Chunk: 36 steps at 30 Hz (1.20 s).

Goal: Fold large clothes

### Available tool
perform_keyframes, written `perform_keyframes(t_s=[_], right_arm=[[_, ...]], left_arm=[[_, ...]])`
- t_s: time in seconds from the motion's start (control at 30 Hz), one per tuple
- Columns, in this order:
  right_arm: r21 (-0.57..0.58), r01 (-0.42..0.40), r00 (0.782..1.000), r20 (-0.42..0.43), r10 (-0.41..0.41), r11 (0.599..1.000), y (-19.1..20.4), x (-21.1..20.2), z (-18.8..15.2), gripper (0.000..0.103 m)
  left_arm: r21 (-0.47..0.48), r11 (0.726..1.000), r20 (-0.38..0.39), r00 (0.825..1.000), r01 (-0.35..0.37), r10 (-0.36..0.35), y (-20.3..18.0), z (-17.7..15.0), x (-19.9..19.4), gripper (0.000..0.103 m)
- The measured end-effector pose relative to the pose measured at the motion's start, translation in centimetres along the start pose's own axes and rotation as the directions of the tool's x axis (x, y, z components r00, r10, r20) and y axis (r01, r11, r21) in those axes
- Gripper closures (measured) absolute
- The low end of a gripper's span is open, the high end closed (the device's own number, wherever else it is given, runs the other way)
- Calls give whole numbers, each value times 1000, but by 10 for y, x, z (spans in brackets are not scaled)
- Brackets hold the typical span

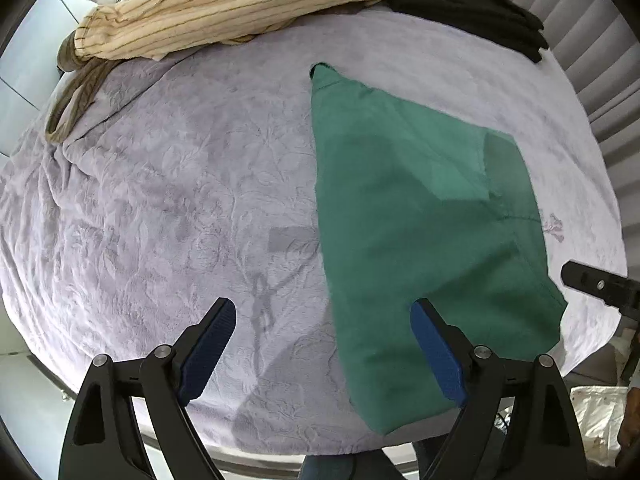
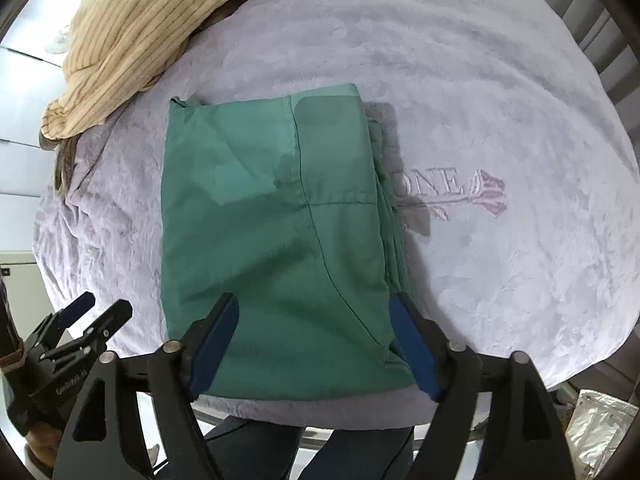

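Note:
A green garment (image 2: 272,216) lies folded into a rectangle on the lilac bedspread (image 2: 500,120); it also shows in the left wrist view (image 1: 400,220). My left gripper (image 1: 324,312) is open and empty, hovering above the spread beside the garment's left edge; it also shows at the lower left of the right wrist view (image 2: 104,308). My right gripper (image 2: 314,308) is open and empty, hovering over the garment's near end. One finger of it shows at the right of the left wrist view (image 1: 596,284).
A cream striped garment (image 1: 240,4) is heaped at the far left of the bed, over a brown one (image 1: 76,92). A dark folded garment (image 1: 480,12) lies at the far right. A slatted headboard (image 1: 592,52) runs along the right. A white bag (image 2: 596,432) sits below the bed's edge.

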State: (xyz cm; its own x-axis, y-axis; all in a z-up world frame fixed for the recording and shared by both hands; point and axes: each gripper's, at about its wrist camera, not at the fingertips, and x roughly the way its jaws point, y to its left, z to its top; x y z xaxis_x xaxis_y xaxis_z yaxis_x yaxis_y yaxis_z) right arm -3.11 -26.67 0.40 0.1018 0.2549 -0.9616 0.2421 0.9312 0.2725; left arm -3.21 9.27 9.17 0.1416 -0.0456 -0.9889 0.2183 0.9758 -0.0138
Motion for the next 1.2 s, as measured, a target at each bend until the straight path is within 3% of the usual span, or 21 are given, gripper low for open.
perform_keyframes(t_s=[0.17,0.2,0.23,0.43,0.5,1.2], right_arm=[[-27,39,999,11,-38,999,6,-1,4,22],[-31,52,998,18,-52,998,7,-1,4,22],[-34,61,998,24,-60,998,8,-2,4,22],[-79,132,990,58,-127,988,16,-5,5,21],[-88,147,987,80,-140,985,17,-6,6,1],[-78,151,987,69,-146,986,15,-13,3,0]], left_arm=[[-3,1000,-10,1000,-10,10,1,2,4,13],[-6,1000,-11,1000,-11,11,1,3,4,11],[-10,1000,-13,1000,-12,12,2,4,5,0],[-24,1000,-13,1000,2,-3,3,9,5,0],[-34,999,-16,1000,22,-22,3,10,5,0],[-29,999,-10,1000,25,-26,-4,16,4,0]])
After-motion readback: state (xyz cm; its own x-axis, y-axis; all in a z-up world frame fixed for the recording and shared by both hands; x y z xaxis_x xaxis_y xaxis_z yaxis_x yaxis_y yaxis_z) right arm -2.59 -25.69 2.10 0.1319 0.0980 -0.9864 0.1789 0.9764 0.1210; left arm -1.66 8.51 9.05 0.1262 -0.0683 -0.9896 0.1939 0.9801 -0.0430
